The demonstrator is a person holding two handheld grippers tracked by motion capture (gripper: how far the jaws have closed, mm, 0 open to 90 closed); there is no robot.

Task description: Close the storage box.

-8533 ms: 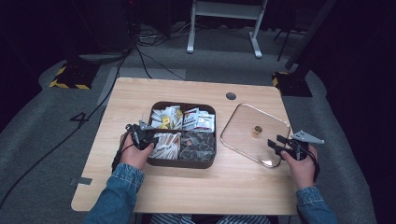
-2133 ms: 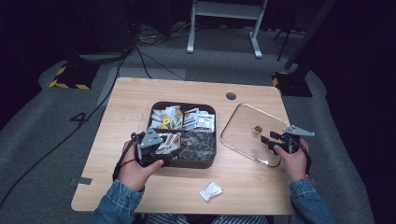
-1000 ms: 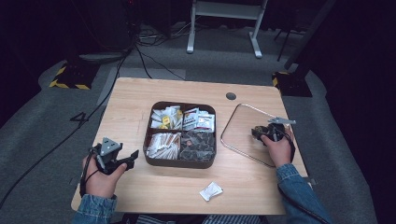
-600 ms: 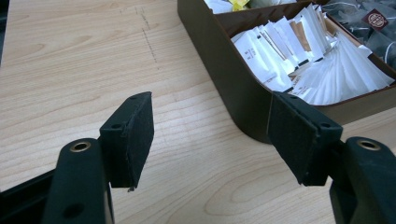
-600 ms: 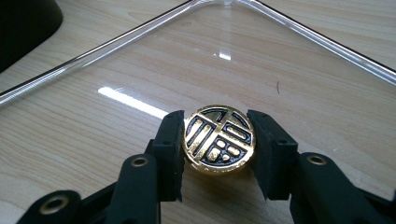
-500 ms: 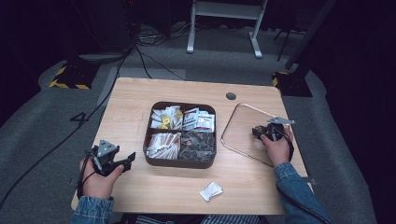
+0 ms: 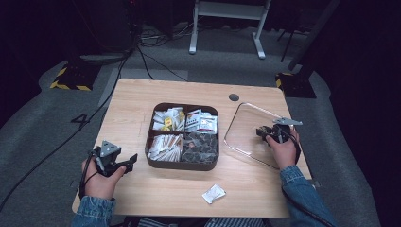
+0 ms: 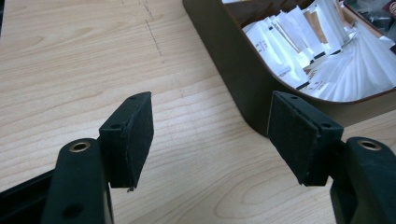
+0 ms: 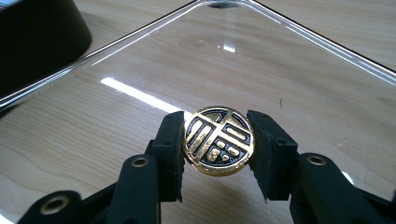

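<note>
- My right gripper [image 9: 217,147] has just closed on the clear lid's [image 7: 246,130] gold knob [image 9: 218,147], pinched between its pads (lift comes next, I judge).
- My left gripper [image 8: 219,135] has pulled back, spread and empty, the compartment box [image 8: 233,70] just ahead-right.

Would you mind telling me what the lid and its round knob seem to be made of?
The lid looks like clear glass or hard plastic: the wood grain shows through and it reflects light glossily. Its knob, clamped by the right tongs, looks like gold-coloured metal with black inlay, shiny and raised.
</note>
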